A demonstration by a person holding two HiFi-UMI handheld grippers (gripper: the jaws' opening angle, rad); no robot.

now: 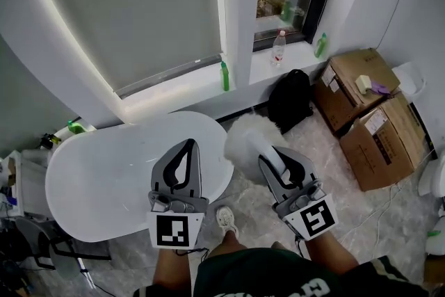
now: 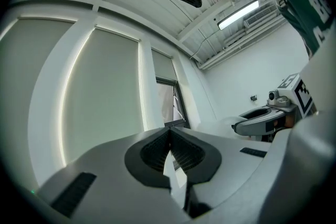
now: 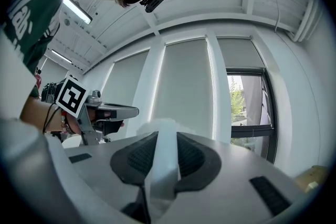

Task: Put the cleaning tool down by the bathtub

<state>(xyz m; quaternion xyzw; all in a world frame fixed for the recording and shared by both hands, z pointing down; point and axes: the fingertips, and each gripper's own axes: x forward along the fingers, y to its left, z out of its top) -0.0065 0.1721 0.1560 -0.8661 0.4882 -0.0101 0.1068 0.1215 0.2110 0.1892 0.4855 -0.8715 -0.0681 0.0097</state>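
Right gripper [image 3: 164, 136] jaws are clamped on the white handle of the cleaning tool [image 1: 245, 139], whose fluffy head hangs just beside the bathtub [image 1: 104, 149] at frame centre. The left gripper [image 2: 169, 132] jaws are pressed together and hold nothing. The carry looks nearly over, so the next move is probably to lower the tool to the floor [image 1: 320, 156] and let go. The tub looks empty, and the cardboard boxes [image 1: 372, 122] at right are shut.

Home bathroom: white bathtub [image 1: 90, 184] (cardboard boxes [image 1: 375, 142] alongside).
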